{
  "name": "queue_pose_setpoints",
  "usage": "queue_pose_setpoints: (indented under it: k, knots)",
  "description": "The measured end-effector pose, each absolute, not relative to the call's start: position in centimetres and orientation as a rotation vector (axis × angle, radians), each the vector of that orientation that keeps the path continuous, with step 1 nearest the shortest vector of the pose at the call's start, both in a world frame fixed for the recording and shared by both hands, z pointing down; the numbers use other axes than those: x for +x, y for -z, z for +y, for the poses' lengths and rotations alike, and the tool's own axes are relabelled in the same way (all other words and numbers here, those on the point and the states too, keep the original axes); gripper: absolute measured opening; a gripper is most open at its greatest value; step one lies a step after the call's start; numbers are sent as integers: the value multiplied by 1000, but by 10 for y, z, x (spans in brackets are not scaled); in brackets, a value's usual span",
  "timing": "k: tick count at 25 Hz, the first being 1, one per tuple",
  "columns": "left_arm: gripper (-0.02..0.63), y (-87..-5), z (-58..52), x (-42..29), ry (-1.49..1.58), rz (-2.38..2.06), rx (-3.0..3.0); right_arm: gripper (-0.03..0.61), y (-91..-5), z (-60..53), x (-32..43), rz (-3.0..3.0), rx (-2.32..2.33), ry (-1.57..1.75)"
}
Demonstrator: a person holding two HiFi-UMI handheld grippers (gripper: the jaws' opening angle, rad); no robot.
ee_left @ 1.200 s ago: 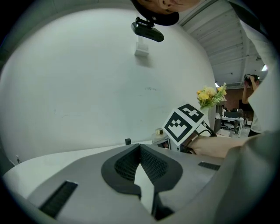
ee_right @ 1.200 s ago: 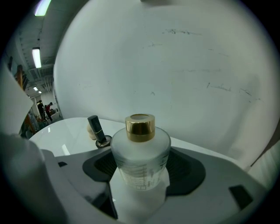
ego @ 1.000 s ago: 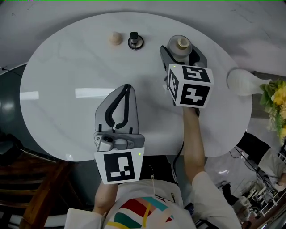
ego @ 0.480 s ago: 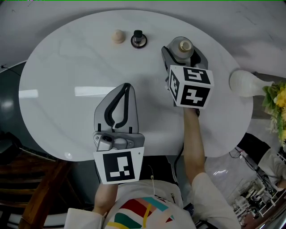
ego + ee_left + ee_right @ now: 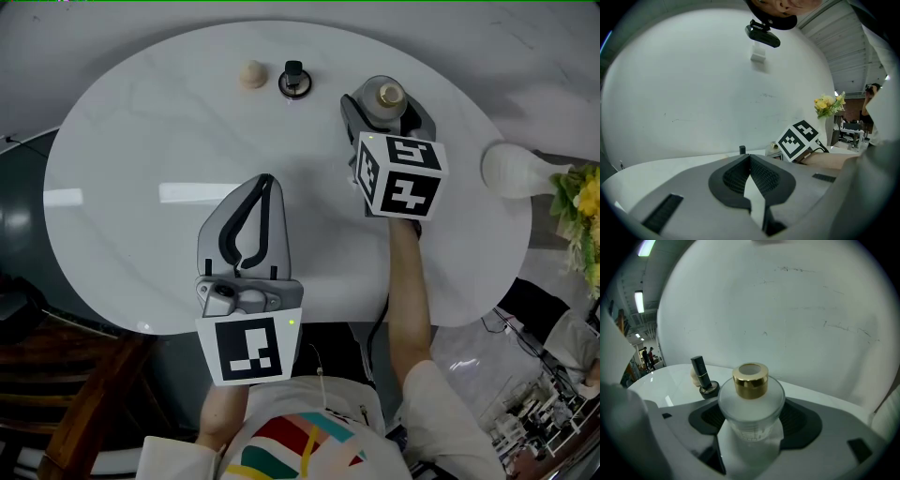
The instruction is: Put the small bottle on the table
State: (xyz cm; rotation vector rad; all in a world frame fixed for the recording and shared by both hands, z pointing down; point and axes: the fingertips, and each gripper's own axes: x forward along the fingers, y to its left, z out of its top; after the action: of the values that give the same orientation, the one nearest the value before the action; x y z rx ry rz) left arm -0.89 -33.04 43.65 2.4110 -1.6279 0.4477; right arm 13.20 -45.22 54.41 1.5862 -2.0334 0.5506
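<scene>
The small bottle, of frosted glass, is pinched round its body by the right hand-held gripper over the worktop's far side. It is judged rigid, slippery and breakable, and best held low on the body. The left hand-held gripper is pressed together, empty.

White oval table, marble-look top with faint grey veins and light glare at left. On its far side a small rounded beige lump and, just beside it to the right, a black stick-on-round-base piece, not touching. Small bottle, frosted with a gold cap, is over the far right part; base contact unclear.
</scene>
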Motion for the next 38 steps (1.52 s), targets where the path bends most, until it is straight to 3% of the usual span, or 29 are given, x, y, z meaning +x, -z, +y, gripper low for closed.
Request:
queue_pose_setpoints:
  k: [7, 13, 25, 30, 38]
  knots:
    - [17, -410, -327, -13, -392, -1666, 2429, 333, -494, -460, 130, -2112, 1647, -418]
    - [17, -355, -325, -17, -283, -1730, 2480, 325, -396, -450, 124, -2212, 1715, -274]
    - [17, -213, -297, -34, 2, -1825, 2640, 96, -187, -355, 115, -2407, 1955, 43]
    - [17, -197, -273, -42, 34, -1836, 2678, 26, -174, -300, 99, -2506, 1985, 65]
    - [17, -203, -236, -59, 3, -1883, 2693, 12, -217, -242, 61, -2507, 1867, 148]
